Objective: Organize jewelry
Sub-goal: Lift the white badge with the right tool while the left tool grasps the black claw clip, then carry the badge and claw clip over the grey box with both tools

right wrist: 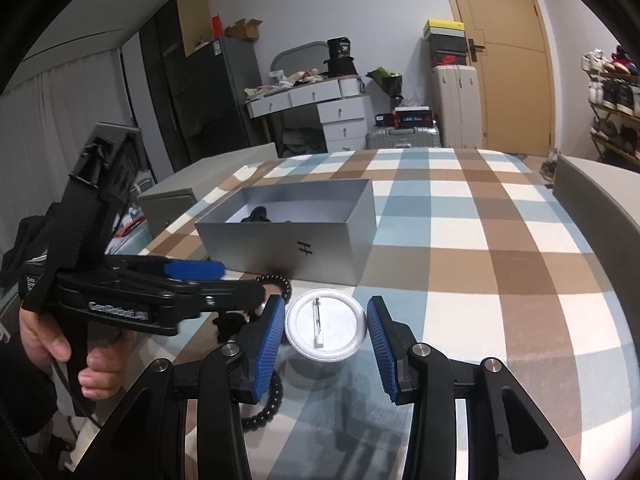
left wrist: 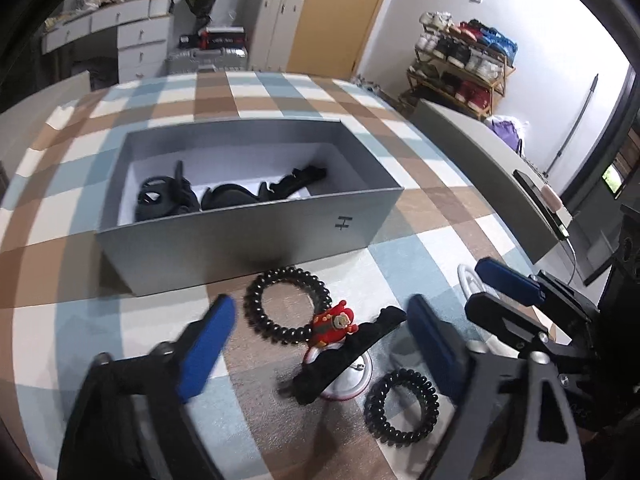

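Note:
A grey open box (left wrist: 248, 232) on the checked table holds several black hair items (left wrist: 224, 196). In front of it lie a large black spiral hair tie (left wrist: 286, 304), a red figure charm (left wrist: 334, 322), a black scrunchie (left wrist: 348, 356), a smaller spiral hair tie (left wrist: 402, 406) and a round badge (left wrist: 348, 380). My left gripper (left wrist: 320, 344) is open above the charm and scrunchie. My right gripper (right wrist: 326, 338) is open around a white round pin badge (right wrist: 326, 326) lying back up. The box (right wrist: 292, 236) stands beyond it.
The table (right wrist: 460, 240) has a blue, brown and white checked cloth. A grey chair back (left wrist: 480, 168) with a phone on it stands at the right edge. Drawers, suitcases and a shoe rack line the room behind.

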